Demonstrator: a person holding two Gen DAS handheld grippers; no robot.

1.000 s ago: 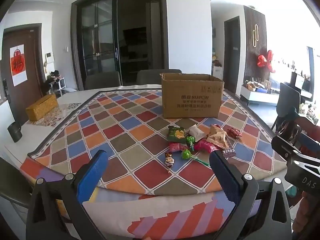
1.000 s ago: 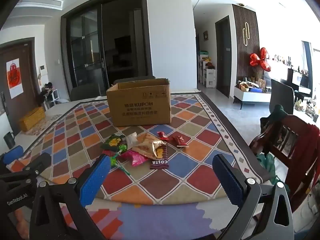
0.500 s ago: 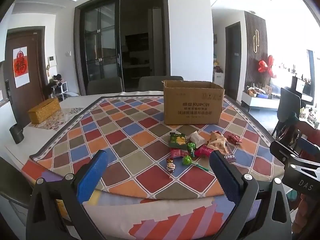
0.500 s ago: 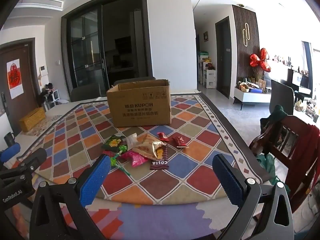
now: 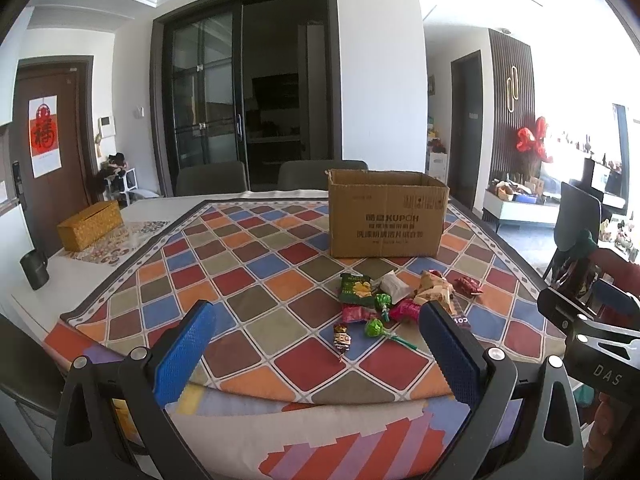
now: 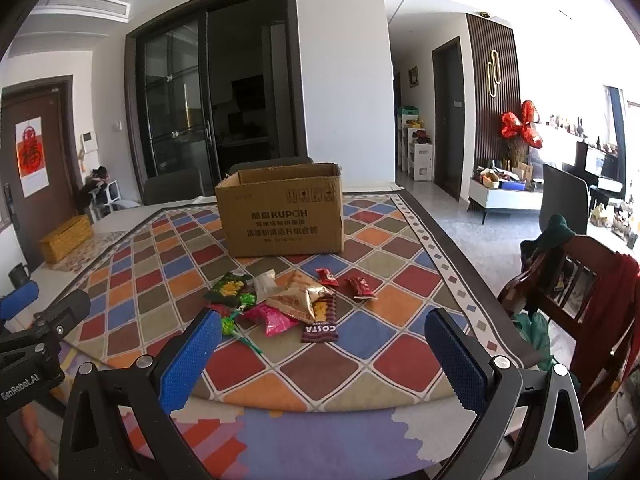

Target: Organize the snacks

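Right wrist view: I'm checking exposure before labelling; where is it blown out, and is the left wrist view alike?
Right wrist view: window side washes to white, cardboard box print stays readable. Left wrist view: same glare at right, door frames bow from fisheye.

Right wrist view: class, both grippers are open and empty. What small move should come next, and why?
Probably ease the right gripper forward and down toward the COSTA packet. It lies nearest that gripper at the pile's edge, nothing is held yet, and the open cardboard box stands just behind the snacks.
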